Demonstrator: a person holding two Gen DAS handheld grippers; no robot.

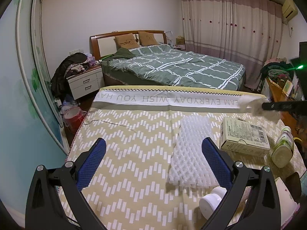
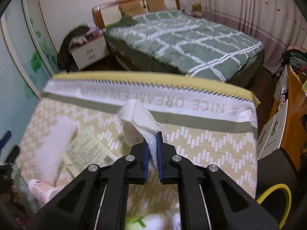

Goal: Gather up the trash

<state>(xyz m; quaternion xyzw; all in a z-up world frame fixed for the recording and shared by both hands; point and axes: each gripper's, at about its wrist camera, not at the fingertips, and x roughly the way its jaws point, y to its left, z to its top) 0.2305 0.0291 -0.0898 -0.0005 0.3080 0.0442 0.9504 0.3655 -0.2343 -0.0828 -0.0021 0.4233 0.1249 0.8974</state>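
Observation:
My right gripper (image 2: 153,137) is shut on a crumpled white tissue (image 2: 141,117) and holds it above the patterned tablecloth (image 2: 211,143); the tissue also shows in the left wrist view (image 1: 257,108), held at the far right. My left gripper (image 1: 153,145) is open and empty over the cloth. A white foam net sleeve (image 1: 191,151) lies just inside its right finger. A pale green carton (image 1: 244,137) lies to the right of the sleeve, and also shows in the right wrist view (image 2: 86,151).
A green-and-white bottle (image 1: 284,147) lies at the table's right edge. A small white jar (image 1: 211,201) sits at the front. A yellow-rimmed bin (image 2: 276,195) stands low on the right, beside a wooden dresser (image 2: 291,115). A bed (image 1: 172,67) lies beyond the table.

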